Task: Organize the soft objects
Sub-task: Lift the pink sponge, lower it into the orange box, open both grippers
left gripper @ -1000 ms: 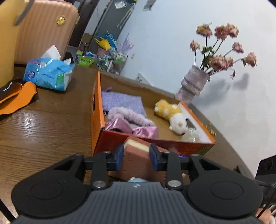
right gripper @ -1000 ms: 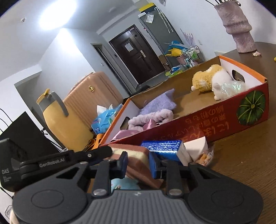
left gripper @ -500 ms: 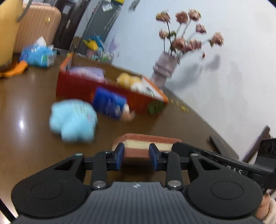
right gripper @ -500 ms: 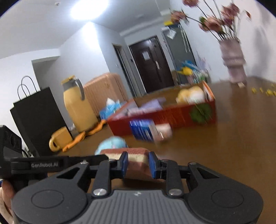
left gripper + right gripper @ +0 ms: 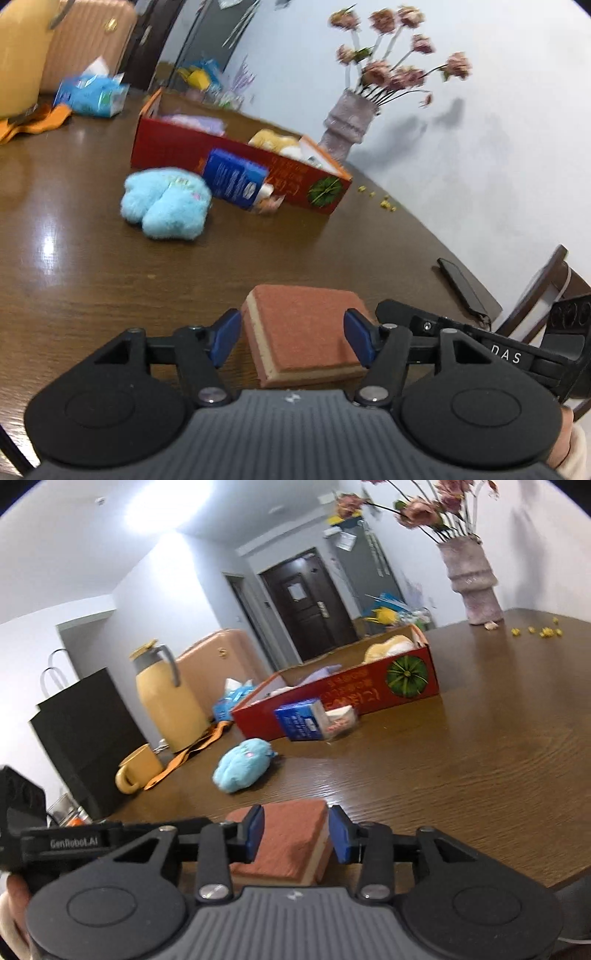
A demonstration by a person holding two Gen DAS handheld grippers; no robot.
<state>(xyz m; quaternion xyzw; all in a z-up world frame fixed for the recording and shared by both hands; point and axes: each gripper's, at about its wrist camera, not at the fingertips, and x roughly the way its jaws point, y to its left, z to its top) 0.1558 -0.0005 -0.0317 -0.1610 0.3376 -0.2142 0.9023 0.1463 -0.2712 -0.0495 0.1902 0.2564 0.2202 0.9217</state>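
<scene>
Wooden table [image 5: 92, 280], sponge [image 5: 306, 332] near edge

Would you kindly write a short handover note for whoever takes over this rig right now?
Left gripper: jaws opening around the brick-red layered sponge block, pads clear of it.
Right gripper: jaws opening around the same block, which lies flat on the brown wooden table.
Done: plush toys already in the red cardboard box.
Left: fluffy light-blue plush and blue tissue packet lie outside the box, as does the block.
</scene>
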